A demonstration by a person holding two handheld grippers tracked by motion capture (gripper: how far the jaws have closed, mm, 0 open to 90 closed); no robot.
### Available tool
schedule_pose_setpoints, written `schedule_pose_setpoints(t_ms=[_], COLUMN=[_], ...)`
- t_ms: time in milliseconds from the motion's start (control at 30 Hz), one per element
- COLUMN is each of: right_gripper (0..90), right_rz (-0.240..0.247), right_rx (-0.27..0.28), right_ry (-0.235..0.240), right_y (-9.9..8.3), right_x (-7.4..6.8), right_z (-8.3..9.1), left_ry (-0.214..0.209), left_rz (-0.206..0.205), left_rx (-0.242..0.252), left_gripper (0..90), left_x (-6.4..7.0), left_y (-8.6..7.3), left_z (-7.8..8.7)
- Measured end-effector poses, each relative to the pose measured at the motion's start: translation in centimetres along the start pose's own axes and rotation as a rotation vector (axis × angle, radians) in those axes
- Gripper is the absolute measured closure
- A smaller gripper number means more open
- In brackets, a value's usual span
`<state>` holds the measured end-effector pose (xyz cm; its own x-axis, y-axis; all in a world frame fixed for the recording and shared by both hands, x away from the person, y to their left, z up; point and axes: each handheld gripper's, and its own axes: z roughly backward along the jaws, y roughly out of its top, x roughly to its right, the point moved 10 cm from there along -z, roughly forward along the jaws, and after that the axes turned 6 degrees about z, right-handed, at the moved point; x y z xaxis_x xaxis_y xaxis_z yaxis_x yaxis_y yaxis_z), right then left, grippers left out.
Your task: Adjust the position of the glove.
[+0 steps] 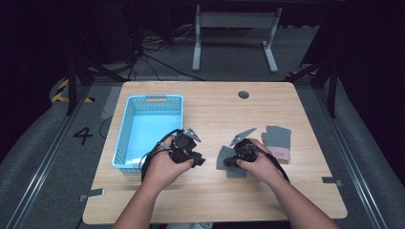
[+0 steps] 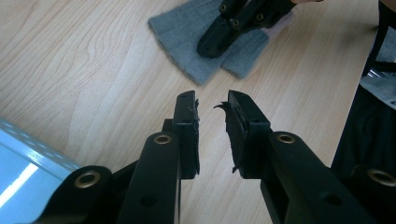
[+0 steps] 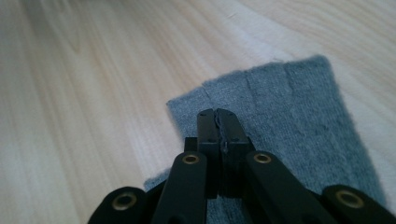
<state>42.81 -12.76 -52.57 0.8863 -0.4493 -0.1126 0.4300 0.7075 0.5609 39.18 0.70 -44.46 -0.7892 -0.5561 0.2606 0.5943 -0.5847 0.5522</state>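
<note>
Grey knit glove under your right tongs

Your right tongs (image 3: 218, 114) are pressed together over the grey glove (image 3: 289, 121) lying flat on the worktop (image 3: 93, 84); whether they pinch fabric, you cannot tell. Your left tongs (image 2: 211, 105) stand apart just beside that glove; beyond it lies a second glove (image 1: 278, 139).

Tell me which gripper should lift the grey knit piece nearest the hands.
Right. The right gripper sits over the grey knit piece, jaws closed at its near edge, though an actual pinch can't be confirmed. The left gripper hangs open over bare table, apart from the cloth, nearer the blue basket.
</note>
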Motion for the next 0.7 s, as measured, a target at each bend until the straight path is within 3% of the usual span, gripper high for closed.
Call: schedule_pose_setpoints(t_ms=[233,500,600,700], right_gripper=[89.8,89.7,89.6,89.5], right_rz=[0.028,0.038,0.041,0.047], right_rx=[-0.022,-0.02,0.022,0.071], right_ry=[0.017,0.024,0.038,0.022], right_y=[-0.7,-0.9,-0.5,0.0], right_x=[-1.3,-1.8,-2.1,-2.4], right_z=[0.3,0.5,1.0,2.3], left_ry=[-0.003,-0.006,-0.008,-0.006], left_rz=[0.001,0.001,0.002,0.004], left_rx=[0.001,0.001,0.001,0.006], left_gripper=[73.8,73.1,72.6,72.2], left_x=[0.1,0.1,0.1,0.1], left_y=[0.1,0.1,0.0,0.0], left_z=[-0.1,-0.2,-0.1,0.0])
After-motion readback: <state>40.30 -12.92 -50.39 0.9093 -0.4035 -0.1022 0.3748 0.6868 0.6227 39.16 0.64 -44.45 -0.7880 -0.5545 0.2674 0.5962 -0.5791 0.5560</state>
